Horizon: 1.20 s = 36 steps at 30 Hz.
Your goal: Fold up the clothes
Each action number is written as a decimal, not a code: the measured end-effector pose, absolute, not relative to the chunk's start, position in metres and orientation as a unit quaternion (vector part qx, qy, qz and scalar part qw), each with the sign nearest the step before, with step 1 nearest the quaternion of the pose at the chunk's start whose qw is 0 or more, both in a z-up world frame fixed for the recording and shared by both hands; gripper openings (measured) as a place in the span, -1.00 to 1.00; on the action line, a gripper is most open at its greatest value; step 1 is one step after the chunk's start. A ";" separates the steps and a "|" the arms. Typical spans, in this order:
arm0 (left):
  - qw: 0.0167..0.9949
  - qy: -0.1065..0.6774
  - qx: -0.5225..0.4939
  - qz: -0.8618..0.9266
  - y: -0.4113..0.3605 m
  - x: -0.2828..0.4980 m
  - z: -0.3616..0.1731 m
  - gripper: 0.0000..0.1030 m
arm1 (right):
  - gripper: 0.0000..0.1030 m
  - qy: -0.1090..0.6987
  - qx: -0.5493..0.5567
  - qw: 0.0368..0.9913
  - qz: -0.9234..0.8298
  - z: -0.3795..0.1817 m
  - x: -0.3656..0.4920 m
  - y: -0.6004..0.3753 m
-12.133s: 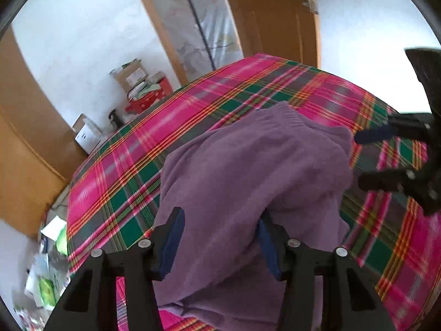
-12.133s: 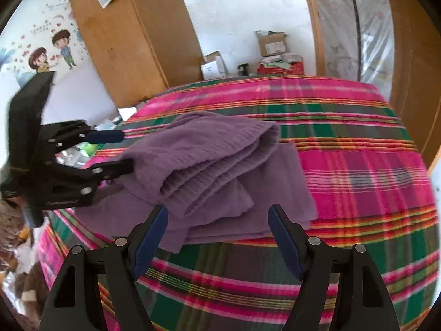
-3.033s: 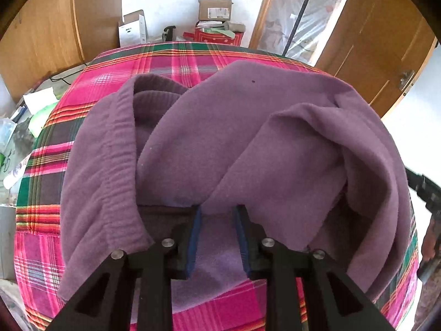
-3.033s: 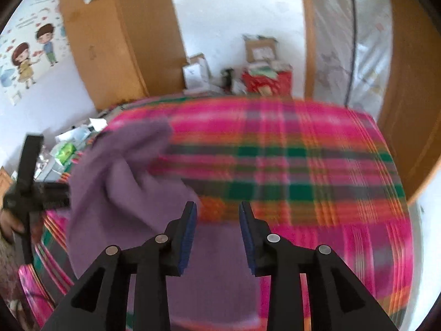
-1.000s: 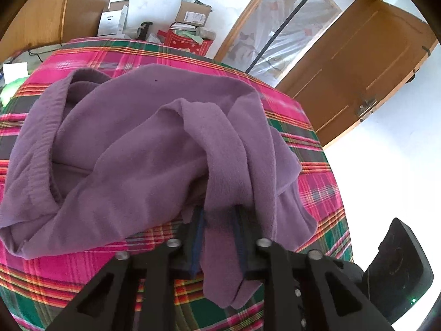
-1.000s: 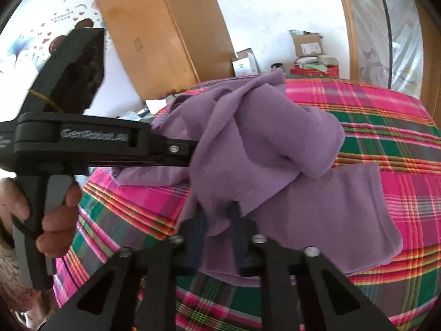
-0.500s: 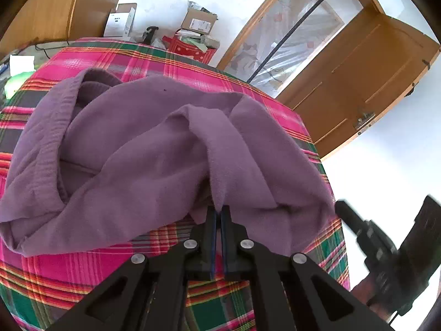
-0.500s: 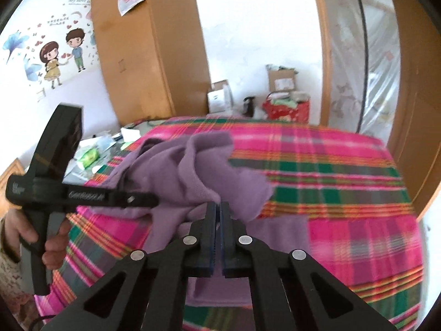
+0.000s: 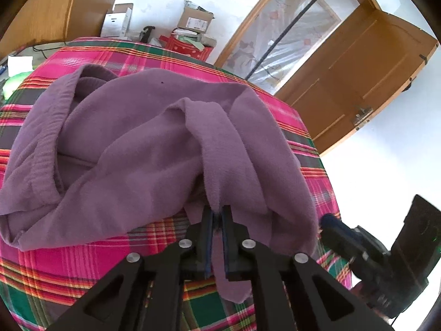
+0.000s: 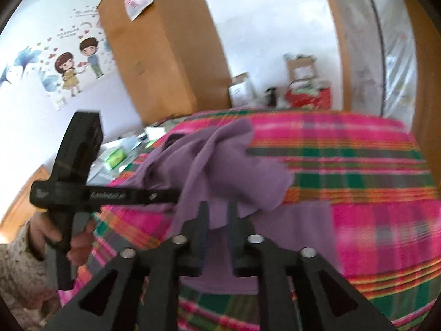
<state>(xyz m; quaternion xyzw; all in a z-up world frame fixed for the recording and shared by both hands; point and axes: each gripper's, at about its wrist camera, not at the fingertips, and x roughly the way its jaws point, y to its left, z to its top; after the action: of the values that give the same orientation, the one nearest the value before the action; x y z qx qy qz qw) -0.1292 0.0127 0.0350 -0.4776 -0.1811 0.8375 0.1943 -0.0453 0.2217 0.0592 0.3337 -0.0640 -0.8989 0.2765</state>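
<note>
A purple fleece garment (image 9: 124, 143) lies bunched on a pink and green plaid bedspread (image 9: 69, 262). My left gripper (image 9: 217, 220) pinches a raised fold at the garment's near edge; its jaws are opening, but the cloth still fills the narrow gap and a tail hangs below. In the right wrist view the garment (image 10: 228, 162) is heaped left of centre. My right gripper (image 10: 218, 215) has its jaws opening, with a loose flap of cloth hanging in the gap and no pad pressing it. A blurred fingertip (image 9: 329, 220) of the right gripper shows at the garment's right edge.
A person's hand (image 10: 80, 242) holds the left gripper's handle at the bed's left side. Cardboard boxes (image 9: 194, 20) and a red box stand on the floor beyond the bed. A wooden door (image 9: 358, 77) is on the right and a wooden wardrobe (image 10: 160, 55) on the left.
The right jaws, pressed together half a second ago, now stand apart. The left jaws have parted slightly around the fold. The garment keeps the same heap.
</note>
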 end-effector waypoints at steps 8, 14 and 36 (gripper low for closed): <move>0.187 -0.189 -0.486 0.832 0.012 -0.131 0.028 -0.17 | -0.09 -0.042 0.346 0.288 -0.892 0.047 -0.045 0.192; 0.179 -0.211 -0.503 0.819 0.010 -0.139 0.017 -0.17 | -0.09 -0.017 0.358 0.275 -0.892 0.033 -0.051 0.177; 0.201 -0.209 -0.467 0.835 0.006 -0.124 0.032 -0.92 | -0.93 -0.025 0.344 0.241 -0.907 0.040 -0.050 0.188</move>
<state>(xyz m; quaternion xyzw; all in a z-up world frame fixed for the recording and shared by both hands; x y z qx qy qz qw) -0.1237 0.0060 0.0323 -0.4670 -0.2090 0.8355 0.2006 -0.0501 0.1884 0.0403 0.3445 -0.0247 -0.9069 0.2415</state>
